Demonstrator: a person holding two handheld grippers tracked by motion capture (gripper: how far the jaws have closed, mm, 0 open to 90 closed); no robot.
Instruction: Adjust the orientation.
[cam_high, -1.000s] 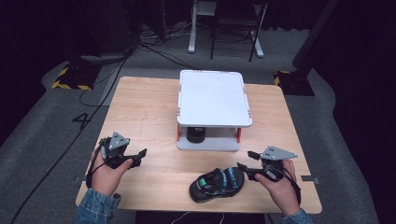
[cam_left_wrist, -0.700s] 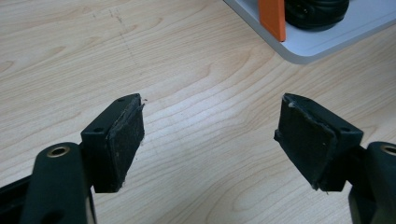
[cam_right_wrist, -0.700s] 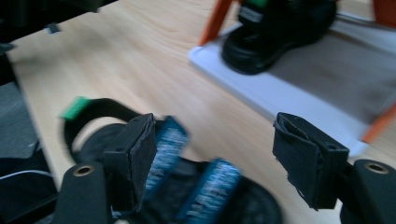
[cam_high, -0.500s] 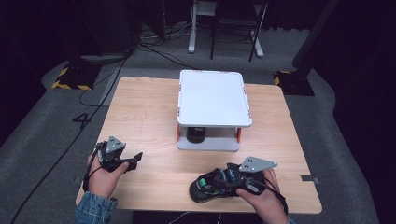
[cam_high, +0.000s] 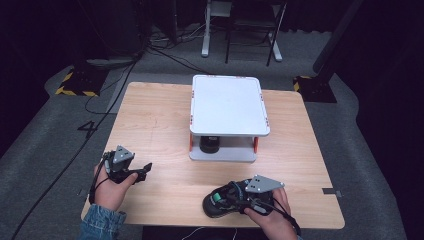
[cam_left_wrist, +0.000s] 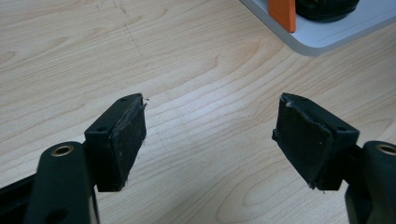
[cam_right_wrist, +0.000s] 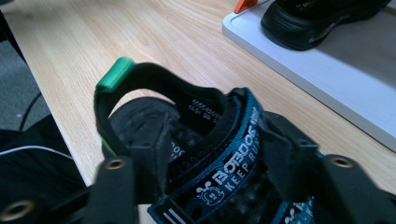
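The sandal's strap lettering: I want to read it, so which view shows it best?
The right gripper view: the sandal fills the foreground, its strap print legible. The high view shows it small at the table's near edge.

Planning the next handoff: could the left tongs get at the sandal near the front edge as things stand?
Probably yes. The left tongs stand open with bare table between them and the sandal. But the right tongs have just been closing over its strap, so only its toe end looks free.
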